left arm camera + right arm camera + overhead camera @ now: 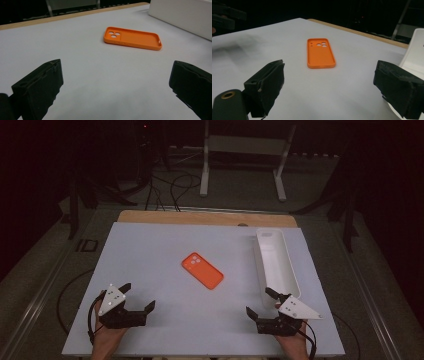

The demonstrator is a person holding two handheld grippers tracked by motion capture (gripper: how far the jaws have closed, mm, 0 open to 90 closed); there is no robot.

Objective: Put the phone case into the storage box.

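Nearest the person, the left gripper (138, 296) and the right gripper (260, 301) rest low at the table's (150, 245) front edge, well apart, both with jaws spread wide and nothing between them. Farther out, the orange phone case (202, 270) lies flat mid-table, hollow side up. Right of it a white tray (292, 270) runs toward the far edge.

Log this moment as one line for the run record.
left tool: open, empty | right tool: open, empty | phone case: flat mid-table, hollow side up, untouched | white bin: right side of table, beside right tool
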